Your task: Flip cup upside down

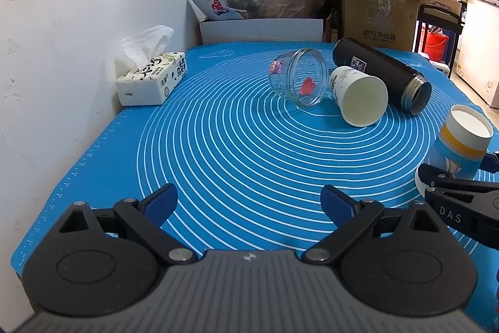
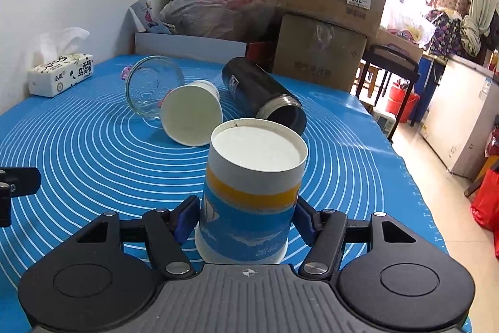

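Observation:
A blue, white and yellow paper cup (image 2: 249, 202) stands upside down, its base facing up, between the fingers of my right gripper (image 2: 244, 223), which is shut on its sides. The same cup (image 1: 458, 145) shows at the right edge of the left wrist view, with the right gripper's fingers (image 1: 452, 189) on it. My left gripper (image 1: 249, 202) is open and empty, low over the blue mat (image 1: 218, 145) to the left of the cup.
A glass jar (image 1: 299, 77), a white paper cup (image 1: 358, 95) and a black flask (image 1: 383, 74) lie on their sides at the far middle of the mat. A tissue pack (image 1: 152, 77) sits by the left wall. Boxes (image 2: 330, 5) and bags stand behind the table.

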Demonstrator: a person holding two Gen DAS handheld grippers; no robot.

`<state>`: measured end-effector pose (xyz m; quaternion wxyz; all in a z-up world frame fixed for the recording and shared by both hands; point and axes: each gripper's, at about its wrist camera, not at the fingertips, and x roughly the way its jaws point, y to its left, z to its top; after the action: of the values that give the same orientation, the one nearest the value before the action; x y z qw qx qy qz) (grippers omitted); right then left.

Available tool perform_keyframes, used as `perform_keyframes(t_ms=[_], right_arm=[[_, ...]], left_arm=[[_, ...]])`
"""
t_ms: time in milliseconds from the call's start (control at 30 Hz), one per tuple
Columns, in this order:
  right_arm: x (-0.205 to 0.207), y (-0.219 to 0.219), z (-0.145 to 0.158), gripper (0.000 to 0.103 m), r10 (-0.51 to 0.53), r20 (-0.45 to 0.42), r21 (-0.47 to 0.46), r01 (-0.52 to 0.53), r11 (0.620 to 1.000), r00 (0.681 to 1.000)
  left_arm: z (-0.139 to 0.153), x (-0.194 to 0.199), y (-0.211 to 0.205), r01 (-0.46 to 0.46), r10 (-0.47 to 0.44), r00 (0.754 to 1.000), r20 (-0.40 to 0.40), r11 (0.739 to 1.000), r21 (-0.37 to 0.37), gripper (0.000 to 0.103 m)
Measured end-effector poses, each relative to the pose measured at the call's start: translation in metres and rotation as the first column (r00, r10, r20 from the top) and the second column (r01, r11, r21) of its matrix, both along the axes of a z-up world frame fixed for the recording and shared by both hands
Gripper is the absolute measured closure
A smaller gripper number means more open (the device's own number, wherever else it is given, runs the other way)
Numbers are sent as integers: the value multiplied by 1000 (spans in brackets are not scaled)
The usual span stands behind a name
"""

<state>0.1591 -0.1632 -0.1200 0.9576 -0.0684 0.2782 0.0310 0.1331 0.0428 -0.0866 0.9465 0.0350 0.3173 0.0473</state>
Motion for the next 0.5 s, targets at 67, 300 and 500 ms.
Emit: perform_keyframes(t_ms=[67, 300, 500], right_arm=[[-3, -1, 2, 34, 3, 3, 1, -3, 1000, 1000], [-28, -14, 17, 24, -2, -6, 48, 3, 999, 1000], [-64, -35, 33, 22, -18, -28, 93, 21, 995, 999]], left_arm=[[0, 0, 0, -4, 4, 1000, 1, 1000, 3, 6], [9, -10, -8, 25, -25, 1000, 14, 1000, -13, 6], [20, -33, -21, 69, -68, 997, 21, 997, -43, 6]])
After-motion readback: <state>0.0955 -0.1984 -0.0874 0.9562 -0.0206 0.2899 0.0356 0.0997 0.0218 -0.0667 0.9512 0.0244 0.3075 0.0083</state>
